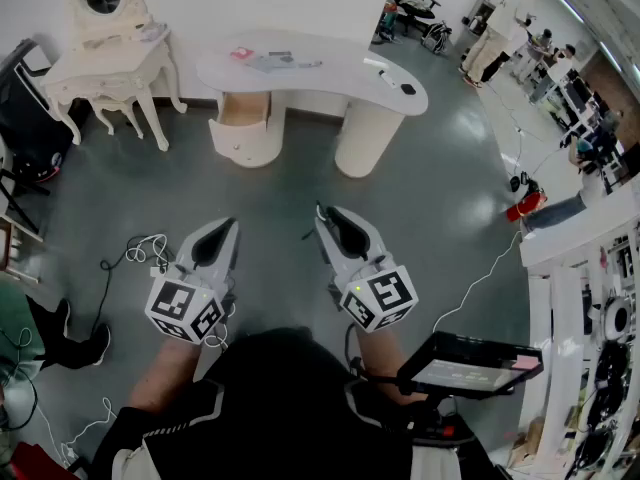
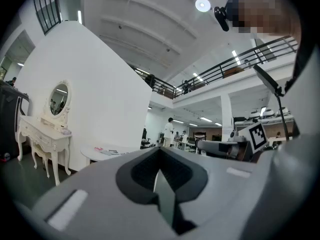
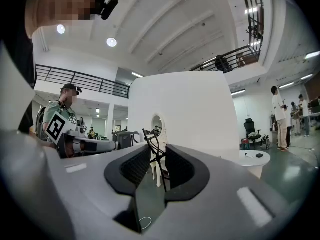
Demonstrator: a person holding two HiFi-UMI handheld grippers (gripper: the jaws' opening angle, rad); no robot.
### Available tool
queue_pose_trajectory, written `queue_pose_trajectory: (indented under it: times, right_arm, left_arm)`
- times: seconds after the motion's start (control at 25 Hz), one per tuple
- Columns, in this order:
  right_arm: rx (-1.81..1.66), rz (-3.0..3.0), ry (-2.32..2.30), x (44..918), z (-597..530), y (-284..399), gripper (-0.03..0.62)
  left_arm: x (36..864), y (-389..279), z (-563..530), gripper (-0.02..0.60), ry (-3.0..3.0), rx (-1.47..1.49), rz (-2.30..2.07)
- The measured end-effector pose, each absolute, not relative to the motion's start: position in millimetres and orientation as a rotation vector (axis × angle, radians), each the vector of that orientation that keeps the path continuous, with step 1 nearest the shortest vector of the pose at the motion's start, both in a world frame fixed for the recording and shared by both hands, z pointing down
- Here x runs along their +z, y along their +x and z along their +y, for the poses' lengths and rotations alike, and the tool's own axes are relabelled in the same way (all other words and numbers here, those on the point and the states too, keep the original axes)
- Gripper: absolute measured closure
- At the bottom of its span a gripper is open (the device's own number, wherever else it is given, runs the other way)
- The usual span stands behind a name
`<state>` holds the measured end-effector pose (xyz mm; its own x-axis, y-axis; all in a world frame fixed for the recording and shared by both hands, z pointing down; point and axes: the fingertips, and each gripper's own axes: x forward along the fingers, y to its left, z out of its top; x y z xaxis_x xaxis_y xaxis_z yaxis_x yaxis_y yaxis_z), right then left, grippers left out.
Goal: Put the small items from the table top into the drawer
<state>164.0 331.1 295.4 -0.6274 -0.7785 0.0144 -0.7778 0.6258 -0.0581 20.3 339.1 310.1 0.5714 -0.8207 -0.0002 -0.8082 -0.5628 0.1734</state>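
Observation:
I stand well back from the curved white table (image 1: 330,66), where a pink item (image 1: 242,54), papers (image 1: 277,63) and a small black item (image 1: 408,89) lie. Under its left end a drawer (image 1: 243,115) stands pulled out. My right gripper (image 1: 322,214) is shut on a thin black wire-frame tool, like an eyelash curler (image 3: 157,151), which sticks up past the jaw tips. My left gripper (image 1: 229,225) is shut with nothing in it. Both hang over the grey floor, side by side. The table (image 3: 253,159) shows far off in the right gripper view.
A white vanity with an oval mirror (image 1: 105,58) stands left of the table, with a black chair (image 1: 25,118) beside it. Cables (image 1: 140,253) lie on the floor near my left. A tablet (image 1: 470,363) is at my right hip. White shelving (image 1: 585,298) lines the right; people (image 1: 505,18) stand behind.

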Motion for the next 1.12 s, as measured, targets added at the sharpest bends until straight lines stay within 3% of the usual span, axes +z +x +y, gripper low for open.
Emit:
queue_pose_trajectory:
  times: [0.72,1.12]
  right_arm:
    - [-0.096,2.768,-1.349,275.0,320.5,140.4,0.497]
    - [-0.129,2.766,-1.381,294.7,317.4,87.4,0.497]
  left_arm:
    - [299.8,-8.4,328.4,0.581,2.658,-0.138,-1.369]
    - [320.0,-53.8,322.6,0.581,2.68,-0.172,-1.292]
